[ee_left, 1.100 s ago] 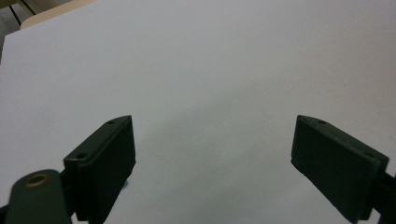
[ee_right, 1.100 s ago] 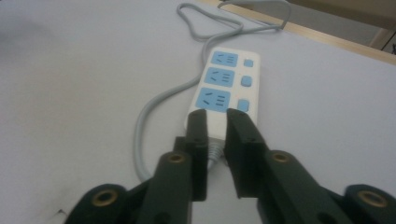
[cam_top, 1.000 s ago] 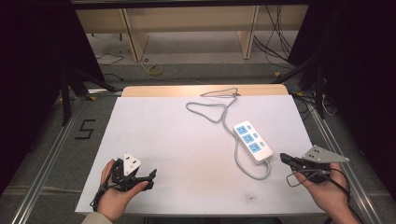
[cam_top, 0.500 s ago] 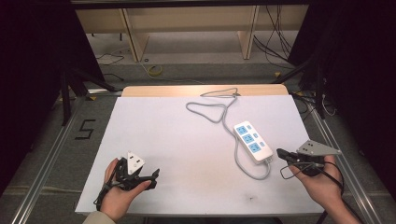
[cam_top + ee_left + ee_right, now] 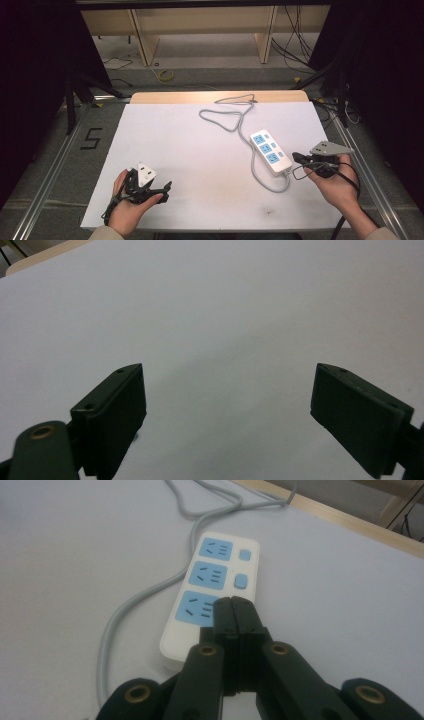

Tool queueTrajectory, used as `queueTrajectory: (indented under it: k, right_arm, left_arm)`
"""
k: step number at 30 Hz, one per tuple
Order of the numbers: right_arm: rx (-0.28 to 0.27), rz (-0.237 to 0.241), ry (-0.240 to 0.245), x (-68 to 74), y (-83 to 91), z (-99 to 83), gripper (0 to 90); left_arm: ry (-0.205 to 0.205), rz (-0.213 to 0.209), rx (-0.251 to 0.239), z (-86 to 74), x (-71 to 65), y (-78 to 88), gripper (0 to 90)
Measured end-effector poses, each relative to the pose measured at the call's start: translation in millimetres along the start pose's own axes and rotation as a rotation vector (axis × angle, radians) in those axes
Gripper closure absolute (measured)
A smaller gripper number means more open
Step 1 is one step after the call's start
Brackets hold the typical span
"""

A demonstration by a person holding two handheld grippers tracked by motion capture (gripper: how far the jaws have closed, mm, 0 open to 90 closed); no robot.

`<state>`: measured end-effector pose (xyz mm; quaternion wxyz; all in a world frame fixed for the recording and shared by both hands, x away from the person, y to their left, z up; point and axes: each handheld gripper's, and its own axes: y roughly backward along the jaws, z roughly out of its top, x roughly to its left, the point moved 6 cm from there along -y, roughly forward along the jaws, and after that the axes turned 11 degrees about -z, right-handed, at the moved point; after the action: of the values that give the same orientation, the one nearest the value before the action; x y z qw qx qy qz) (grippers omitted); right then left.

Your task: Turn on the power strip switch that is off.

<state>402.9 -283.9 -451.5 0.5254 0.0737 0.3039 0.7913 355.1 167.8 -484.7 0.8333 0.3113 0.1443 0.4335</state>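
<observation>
The power strip point(image 5: 270, 152) lay just ahead of my right gripper point(image 5: 234, 611), jaws closed, empty (long axis running away); my left gripper point(image 5: 227, 405) gaped wide, well apart.

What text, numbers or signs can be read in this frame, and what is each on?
"5": black figure on the floor left of the table, seen in the high view.
Power strip: no readable print; its blue sockets and switches carry no legible marks in the right gripper view.
Left gripper and right gripper: no lettering seen.
</observation>
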Motion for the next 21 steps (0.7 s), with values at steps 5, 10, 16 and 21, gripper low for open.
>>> queueTrajectory:
  k: [5, 10, 16, 21]
  right_arm:
    - [0.018, -0.006, 0.007, -1.3, -7.9, 3.5, 90.0]
    - [0.029, -0.012, 0.007, -3.2, -13.4, 6.4, 90.0]
    - [0.039, -0.019, 0.011, -6.2, -20.6, 11.4, 90.0]
    - [0.051, -0.018, 0.003, -9.1, -26.3, 14.6, 90.0]
  left_arm:
    - [-0.001, -0.001, 0.0, 0.1, -0.3, -0.2, 14.3]
    - [-0.003, 0.001, -0.005, 0.9, -0.5, 0.4, 14.3]
    - [-0.001, 0.004, -0.01, 1.2, -0.3, 0.5, 14.3]
    - [-0.005, 0.005, -0.008, 1.4, -0.5, 0.9, 14.4]
